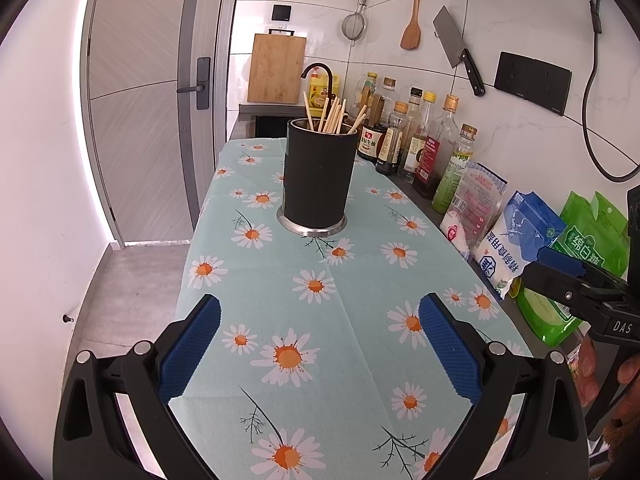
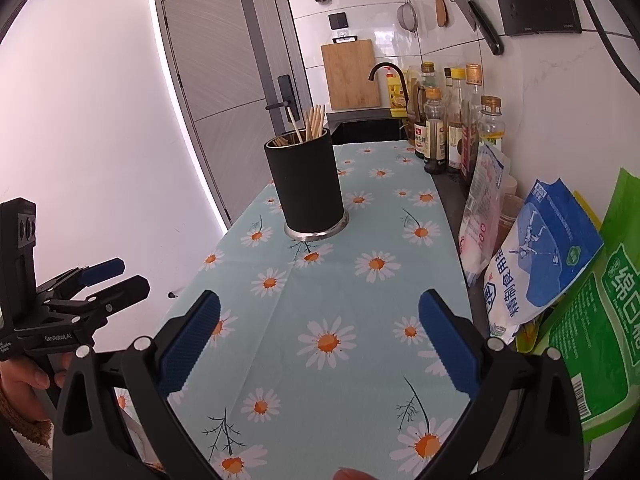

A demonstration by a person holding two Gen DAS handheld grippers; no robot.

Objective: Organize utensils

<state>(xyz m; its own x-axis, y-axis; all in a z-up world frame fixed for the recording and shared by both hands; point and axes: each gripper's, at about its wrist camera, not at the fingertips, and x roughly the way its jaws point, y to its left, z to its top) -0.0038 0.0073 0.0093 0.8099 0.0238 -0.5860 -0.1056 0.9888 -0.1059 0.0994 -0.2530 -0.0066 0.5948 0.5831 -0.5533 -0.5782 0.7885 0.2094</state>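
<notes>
Clearly both tools are empty: the left gripper (image 1: 320, 354) has its blue pads (image 1: 191, 352) spread wide, and the right gripper (image 2: 320, 350) is just as wide. Straight ahead of each pair of fingers — well beyond the tips — a black holder (image 1: 318, 174) of chopsticks (image 1: 334, 114) stands upright on the daisy cloth (image 1: 360, 300).

Each gripper (image 1: 320, 354) has a black frame, blue textured pads (image 1: 191, 350) and silver screws. White lettering marks the frames. A fuzzy brown sleeve (image 2: 24, 424) covers the wrist.
</notes>
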